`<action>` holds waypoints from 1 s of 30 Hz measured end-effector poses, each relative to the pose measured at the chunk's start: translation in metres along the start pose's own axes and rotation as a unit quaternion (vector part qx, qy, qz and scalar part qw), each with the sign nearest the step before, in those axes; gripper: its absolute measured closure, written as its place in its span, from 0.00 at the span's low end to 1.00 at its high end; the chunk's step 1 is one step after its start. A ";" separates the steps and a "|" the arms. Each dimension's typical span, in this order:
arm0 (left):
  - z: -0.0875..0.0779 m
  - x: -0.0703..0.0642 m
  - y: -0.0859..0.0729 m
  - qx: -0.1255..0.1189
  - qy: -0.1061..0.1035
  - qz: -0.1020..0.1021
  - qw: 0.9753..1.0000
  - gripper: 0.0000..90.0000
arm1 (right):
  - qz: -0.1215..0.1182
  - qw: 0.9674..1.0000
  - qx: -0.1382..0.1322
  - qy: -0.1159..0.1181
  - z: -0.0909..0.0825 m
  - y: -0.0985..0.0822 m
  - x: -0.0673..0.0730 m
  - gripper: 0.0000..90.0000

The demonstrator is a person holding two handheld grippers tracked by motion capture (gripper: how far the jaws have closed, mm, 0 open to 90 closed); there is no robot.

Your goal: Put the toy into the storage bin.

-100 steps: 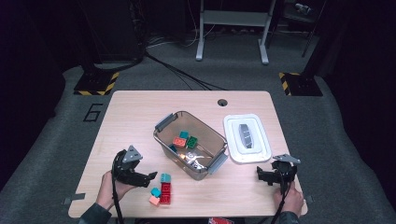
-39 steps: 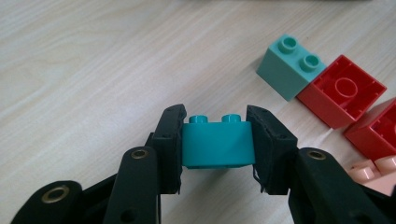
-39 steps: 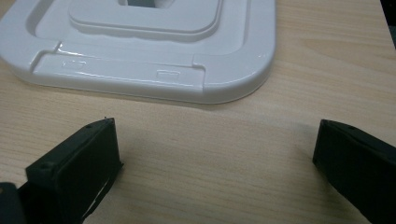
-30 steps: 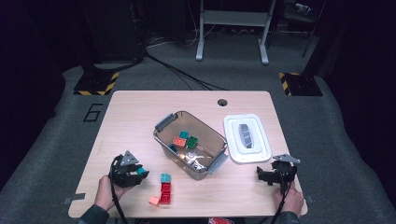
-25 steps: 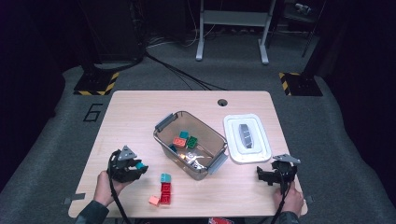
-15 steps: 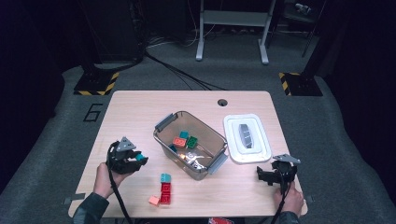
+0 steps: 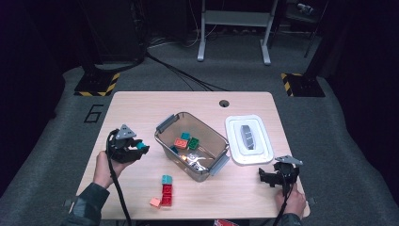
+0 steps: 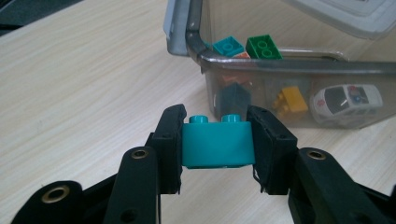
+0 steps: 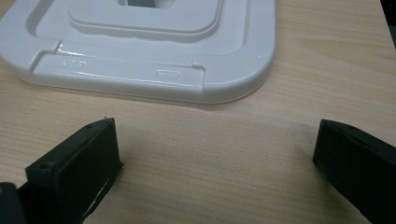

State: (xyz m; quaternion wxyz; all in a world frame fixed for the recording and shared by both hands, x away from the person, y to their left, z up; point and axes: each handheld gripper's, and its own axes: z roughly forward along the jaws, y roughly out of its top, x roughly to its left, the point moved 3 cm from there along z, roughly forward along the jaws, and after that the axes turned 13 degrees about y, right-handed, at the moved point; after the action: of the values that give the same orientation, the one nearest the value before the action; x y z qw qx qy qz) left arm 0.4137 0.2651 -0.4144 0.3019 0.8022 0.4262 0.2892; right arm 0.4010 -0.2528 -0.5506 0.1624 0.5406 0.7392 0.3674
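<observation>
Two studs up, teal brick (image 8: 217, 145) spans left claw (image 8: 217, 149) crosswise.

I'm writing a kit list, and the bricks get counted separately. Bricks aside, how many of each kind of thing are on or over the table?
Clear bin: 1
White lid: 1
Toy car, inside the bin: 1
Grippers: 2, the left gripper shut on a teal brick and the right gripper open
Total: 5
</observation>
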 end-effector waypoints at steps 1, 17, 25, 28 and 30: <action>0.000 0.000 0.003 -0.003 0.002 -0.003 1.000 0.65 | 0.000 1.000 0.000 0.000 0.000 0.000 0.000 0.00; -0.002 0.002 0.049 -0.026 0.008 0.016 1.000 0.65 | 0.000 1.000 0.000 0.000 0.000 0.000 0.000 0.00; 0.001 -0.002 0.070 -0.035 0.008 0.025 0.999 0.65 | 0.000 1.000 0.000 0.000 0.000 0.000 0.000 0.00; 0.003 -0.003 0.076 -0.036 0.007 0.028 0.999 0.65 | 0.000 1.000 0.000 0.000 0.000 0.000 0.000 0.00; 0.005 -0.005 0.078 -0.034 0.001 0.028 0.999 0.65 | 0.000 1.000 0.000 0.000 0.000 0.000 0.000 0.00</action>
State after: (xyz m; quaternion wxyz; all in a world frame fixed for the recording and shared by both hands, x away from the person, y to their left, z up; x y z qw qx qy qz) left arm 0.4549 0.2241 -0.3619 0.3199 0.8029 0.3936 0.3131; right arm 0.4011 -0.2528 -0.5506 0.1624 0.5405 0.7393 0.3674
